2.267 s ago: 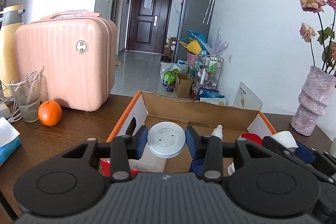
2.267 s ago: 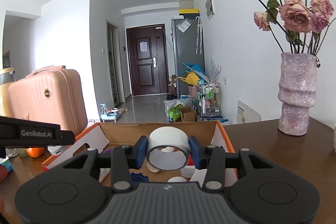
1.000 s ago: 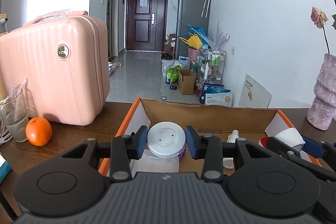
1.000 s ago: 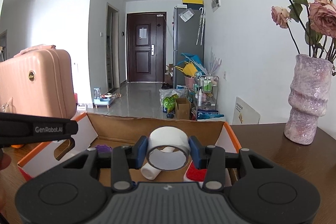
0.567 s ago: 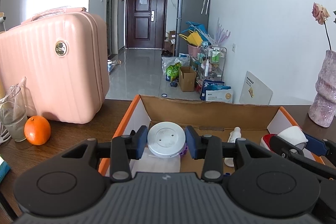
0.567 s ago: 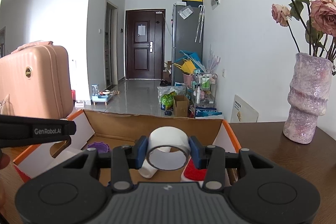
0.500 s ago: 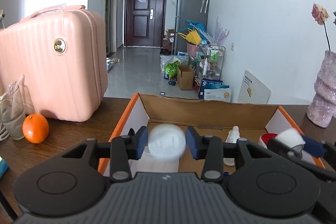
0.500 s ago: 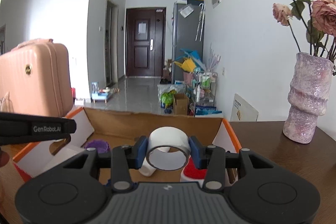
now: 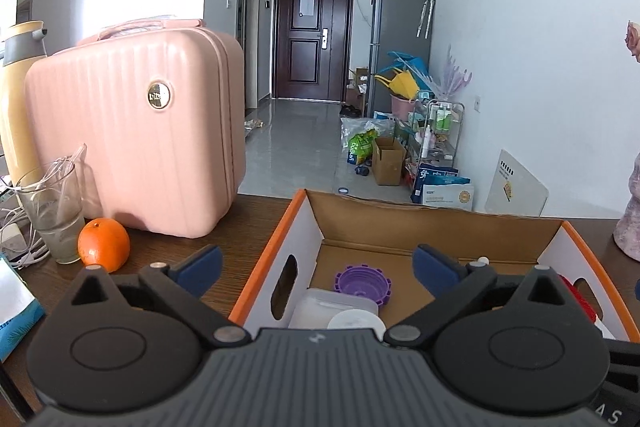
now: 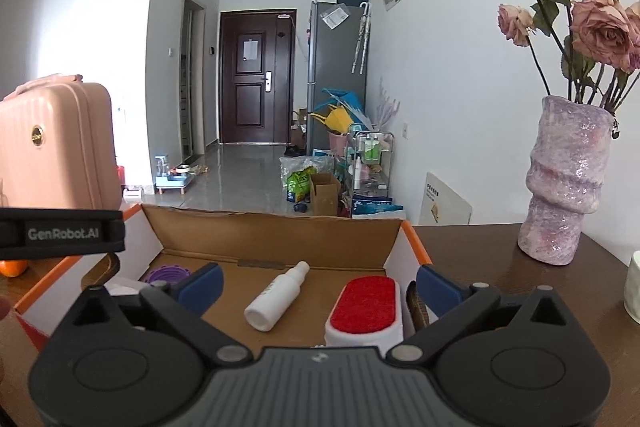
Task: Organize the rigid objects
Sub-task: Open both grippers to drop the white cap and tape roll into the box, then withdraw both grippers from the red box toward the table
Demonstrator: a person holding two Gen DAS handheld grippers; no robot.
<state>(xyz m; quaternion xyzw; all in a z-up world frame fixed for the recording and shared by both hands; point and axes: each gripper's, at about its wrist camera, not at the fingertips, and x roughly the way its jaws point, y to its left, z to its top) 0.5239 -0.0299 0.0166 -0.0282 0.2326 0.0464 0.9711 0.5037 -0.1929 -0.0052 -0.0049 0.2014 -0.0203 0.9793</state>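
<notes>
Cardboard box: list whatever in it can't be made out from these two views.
- Left wrist view: the white round lid and clear container are cut off below by the left hand-held gripper body.
- Left wrist view: the red brush shows only a sliver behind the gripper's right finger.
- Right wrist view: the purple cap is partly hidden by the right hand-held gripper finger.
- Right wrist view: the print on the white bottle is too small to read.

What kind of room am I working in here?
Probably a lived-in apartment: a dark front door ends a tiled hallway, a grey fridge stands beside it, and a pink suitcase sits on the wooden table.
</notes>
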